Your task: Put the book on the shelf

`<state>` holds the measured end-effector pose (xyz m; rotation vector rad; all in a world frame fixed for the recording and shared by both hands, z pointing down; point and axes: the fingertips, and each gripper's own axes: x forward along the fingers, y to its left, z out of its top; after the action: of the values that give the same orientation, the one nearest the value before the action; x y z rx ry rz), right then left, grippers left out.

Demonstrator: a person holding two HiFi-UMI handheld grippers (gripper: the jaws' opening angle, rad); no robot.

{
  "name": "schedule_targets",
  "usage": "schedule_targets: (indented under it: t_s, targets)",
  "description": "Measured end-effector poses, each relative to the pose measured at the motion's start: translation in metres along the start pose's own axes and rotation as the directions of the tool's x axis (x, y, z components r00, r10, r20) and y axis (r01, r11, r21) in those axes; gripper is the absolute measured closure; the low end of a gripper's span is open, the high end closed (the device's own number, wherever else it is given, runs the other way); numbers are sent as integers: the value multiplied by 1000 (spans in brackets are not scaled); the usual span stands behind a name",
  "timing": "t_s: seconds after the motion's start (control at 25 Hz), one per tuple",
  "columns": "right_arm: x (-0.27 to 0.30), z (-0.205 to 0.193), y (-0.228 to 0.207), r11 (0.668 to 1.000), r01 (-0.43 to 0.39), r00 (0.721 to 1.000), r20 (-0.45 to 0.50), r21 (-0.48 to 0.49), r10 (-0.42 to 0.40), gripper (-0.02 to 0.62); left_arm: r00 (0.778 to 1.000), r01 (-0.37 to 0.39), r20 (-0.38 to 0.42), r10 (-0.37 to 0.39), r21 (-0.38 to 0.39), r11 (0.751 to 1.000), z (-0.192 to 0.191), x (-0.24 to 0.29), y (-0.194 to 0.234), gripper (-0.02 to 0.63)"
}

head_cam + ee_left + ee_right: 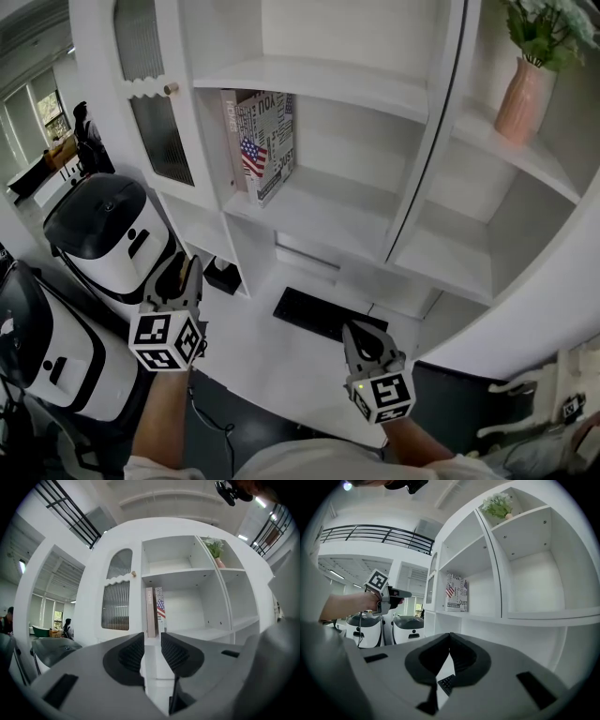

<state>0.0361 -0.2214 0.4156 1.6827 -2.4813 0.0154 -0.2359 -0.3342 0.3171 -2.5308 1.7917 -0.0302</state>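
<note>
A: "Since the book (261,145) already stands upright on the shelf (328,211) at upper centre of the head view, both tools should probably back away without brushing it."

B: "In the left gripper view, the left gripper (152,641) has its jaws slightly apart with nothing between them. In the right gripper view, the right gripper (450,637) has its jaws together and holds nothing. The book there reads 'YOU' and 'JUST'."

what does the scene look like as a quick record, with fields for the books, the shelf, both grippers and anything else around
books: two books standing upright side by side
shelf: white shelf, books at its left end, rest bare
left gripper: left gripper jaws apart, nothing between them, aimed toward the books
right gripper: right gripper jaws together, empty
vase: pink vase in the upper right compartment
keyboard: black keyboard lying flat below the shelves
held: neither gripper holds a book
</note>
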Motion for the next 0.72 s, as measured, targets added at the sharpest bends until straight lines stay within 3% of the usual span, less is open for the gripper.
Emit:
schedule_targets:
  t_s: [0.12, 0.4, 0.72]
  targets:
    - [-3, 2, 3, 1000, 2, 1000, 4, -4, -2, 592, 1000, -14, -11, 14, 3, 1000, -10, -20, -2, 499]
    - [-10, 8, 11, 1000, 5, 1000, 15, -14, -4, 592, 997, -79, -22, 79, -8, 997, -27, -66, -1, 588]
    - [-17, 10, 20, 1000, 13, 1000, 27, -24, -13, 592, 993, -106, -44, 106, 3, 994, -47, -109, -11, 601]
